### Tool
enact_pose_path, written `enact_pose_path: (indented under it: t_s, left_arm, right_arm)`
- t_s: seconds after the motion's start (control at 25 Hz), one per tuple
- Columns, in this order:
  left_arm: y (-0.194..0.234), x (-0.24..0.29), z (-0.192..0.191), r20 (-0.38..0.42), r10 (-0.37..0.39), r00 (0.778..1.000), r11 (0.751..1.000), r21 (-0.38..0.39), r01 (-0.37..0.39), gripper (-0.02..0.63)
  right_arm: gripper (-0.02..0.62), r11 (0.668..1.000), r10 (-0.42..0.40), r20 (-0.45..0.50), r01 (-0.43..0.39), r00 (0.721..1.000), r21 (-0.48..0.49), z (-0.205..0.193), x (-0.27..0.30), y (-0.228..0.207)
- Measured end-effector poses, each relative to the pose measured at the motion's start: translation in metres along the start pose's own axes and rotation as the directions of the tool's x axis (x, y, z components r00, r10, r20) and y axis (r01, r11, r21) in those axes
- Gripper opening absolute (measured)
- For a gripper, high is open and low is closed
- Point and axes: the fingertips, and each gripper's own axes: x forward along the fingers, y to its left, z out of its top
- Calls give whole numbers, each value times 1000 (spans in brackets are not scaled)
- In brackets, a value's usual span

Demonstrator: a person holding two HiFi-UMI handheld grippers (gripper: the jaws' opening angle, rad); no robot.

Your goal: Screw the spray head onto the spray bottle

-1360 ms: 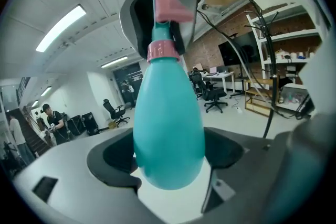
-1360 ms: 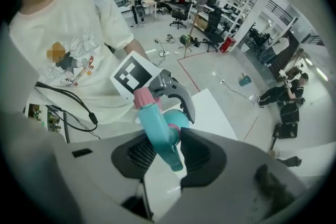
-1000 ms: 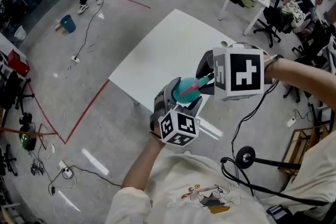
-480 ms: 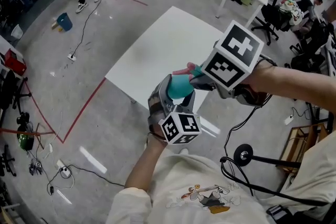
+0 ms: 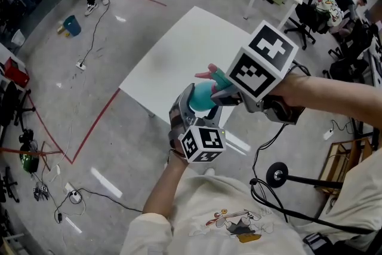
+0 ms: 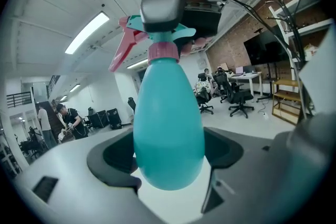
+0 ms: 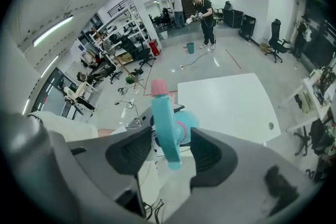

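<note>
After a twist in the last second, the right tool (image 7: 170,152) was opening its jaws off the spray head (image 7: 164,120), seated on the teal spray bottle (image 6: 168,123) clamped in the left tool (image 6: 169,155), held in the air near the surface (image 5: 179,57), probably to regrip for another turn.

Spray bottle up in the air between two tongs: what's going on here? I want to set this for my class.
A person holds a pair of tongs in each hand near a white table. The left tongs clamp the teal spray bottle by its body. The spray head sits on the bottle's neck. The right tongs straddle it with their jaws opening and the pads off it. How tightly it is screwed on can't be told.
</note>
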Motion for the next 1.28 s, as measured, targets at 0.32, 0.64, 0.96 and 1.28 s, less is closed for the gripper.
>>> enact_pose_path:
  t_s: [0.32, 0.64, 0.96, 1.28]
  left_arm:
    - [12, 0, -4, 13, -91, 996, 995, -49, 92, 399]
    - [16, -18, -6, 12, -207, 978, 978, -10, 207, 399]
    - [-7, -42, -3, 16, -368, 930, 930, 16, 368, 399]
    - [-49, -63, -12, 2, -656, 755, 751, 110, 651, 399]
  right_arm:
    - [249, 938, -82, 32, 88, 996, -334, 2, -53, 1]
    - [247, 682, -118, 79, 138, 990, -718, 15, -86, 8]
    - [247, 566, 2, 89, 72, 996, -821, 23, -89, 34]
    - [247, 276, -76, 23, 44, 997, -960, -4, -80, 52]
